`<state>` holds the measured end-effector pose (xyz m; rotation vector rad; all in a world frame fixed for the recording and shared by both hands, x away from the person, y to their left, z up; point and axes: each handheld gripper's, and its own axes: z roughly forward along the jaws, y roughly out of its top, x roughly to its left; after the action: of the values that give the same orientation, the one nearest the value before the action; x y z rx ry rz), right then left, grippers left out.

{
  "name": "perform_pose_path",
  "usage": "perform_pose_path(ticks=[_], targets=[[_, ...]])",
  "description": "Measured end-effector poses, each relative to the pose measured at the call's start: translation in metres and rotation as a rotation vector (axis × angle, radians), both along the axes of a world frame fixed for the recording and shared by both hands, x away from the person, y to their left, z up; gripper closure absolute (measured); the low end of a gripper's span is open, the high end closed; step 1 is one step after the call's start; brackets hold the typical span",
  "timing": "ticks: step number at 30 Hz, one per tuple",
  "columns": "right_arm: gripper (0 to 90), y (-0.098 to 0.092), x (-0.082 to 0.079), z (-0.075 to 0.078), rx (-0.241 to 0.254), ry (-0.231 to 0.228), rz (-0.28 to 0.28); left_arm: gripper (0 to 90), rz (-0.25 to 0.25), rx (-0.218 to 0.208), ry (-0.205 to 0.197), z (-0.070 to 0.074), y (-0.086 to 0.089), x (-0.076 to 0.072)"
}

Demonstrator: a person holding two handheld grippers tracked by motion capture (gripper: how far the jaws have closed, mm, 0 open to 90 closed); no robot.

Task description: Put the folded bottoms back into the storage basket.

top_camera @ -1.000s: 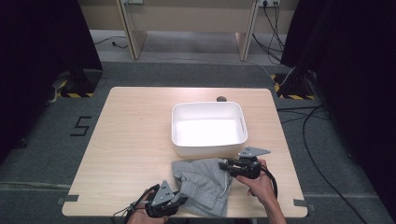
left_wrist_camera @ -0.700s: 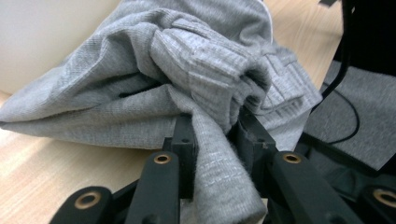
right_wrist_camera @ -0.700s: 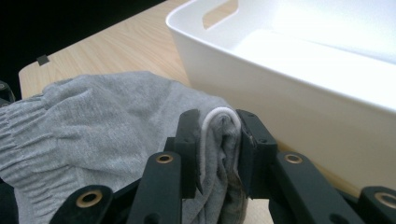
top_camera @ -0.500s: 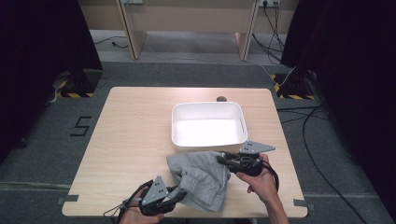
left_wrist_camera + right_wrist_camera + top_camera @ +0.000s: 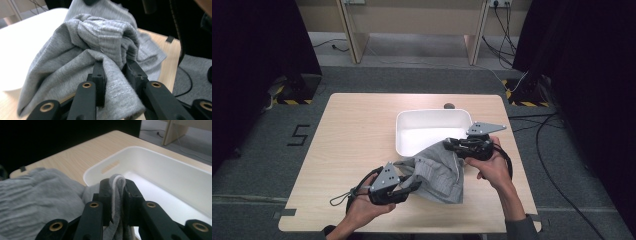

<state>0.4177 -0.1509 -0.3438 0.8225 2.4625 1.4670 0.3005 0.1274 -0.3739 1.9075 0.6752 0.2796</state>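
- Pinching the grey cloth (image 5: 435, 171), the left gripper (image 5: 408, 187) had closed tight on a fold near the table's (image 5: 357, 145) front edge.
- Stretched between both grippers, the cloth reached up to the white tub's (image 5: 432, 116) front rim.
- The right gripper (image 5: 449, 145) had squeezed the cloth's edge at the tub.

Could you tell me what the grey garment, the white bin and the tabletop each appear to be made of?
Grey garment: soft knit fabric, likely cotton jersey; ribbed rows show and it bunches into folds in both grippers' jaws. White bin: probably moulded plastic, smooth with a slight sheen, rounded corners and a handle slot in its wall. Table: pale wood-grain top, possibly laminate; matte streaks run along it.
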Motion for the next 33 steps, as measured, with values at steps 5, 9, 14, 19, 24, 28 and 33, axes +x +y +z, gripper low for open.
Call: perform_pose_path(ticks=[5, 9, 14, 19, 24, 28, 33], targets=[[79.8, -0.003, 0.004, 0.011, 0.038, 0.017, 0.004, 71.5, 0.001, -0.010, -0.014, 0.010, 0.000, 0.000], [79.8, -0.007, -0.001, 0.022, 0.058, -0.004, 0.010, 71.5, -0.002, -0.002, -0.038, 0.017, 0.000, -0.003], [79.8, -0.006, -0.001, 0.035, 0.034, -0.028, 0.009, 71.6, -0.008, -0.006, -0.048, 0.027, -0.001, -0.004], [79.8, -0.003, 0.001, 0.044, 0.029, -0.038, 0.016, 71.6, -0.011, -0.008, -0.054, 0.034, -0.001, -0.003], [79.8, -0.001, 0.001, 0.052, 0.026, -0.036, 0.025, 71.6, -0.015, -0.015, -0.059, 0.040, 0.000, -0.004], [79.7, 0.000, 0.001, 0.055, 0.021, -0.037, 0.031, 71.6, -0.023, -0.016, -0.060, 0.044, -0.001, -0.004], [79.7, 0.000, 0.006, 0.060, 0.012, -0.040, 0.030, 71.6, -0.021, -0.011, -0.061, 0.050, -0.002, 0.002]])
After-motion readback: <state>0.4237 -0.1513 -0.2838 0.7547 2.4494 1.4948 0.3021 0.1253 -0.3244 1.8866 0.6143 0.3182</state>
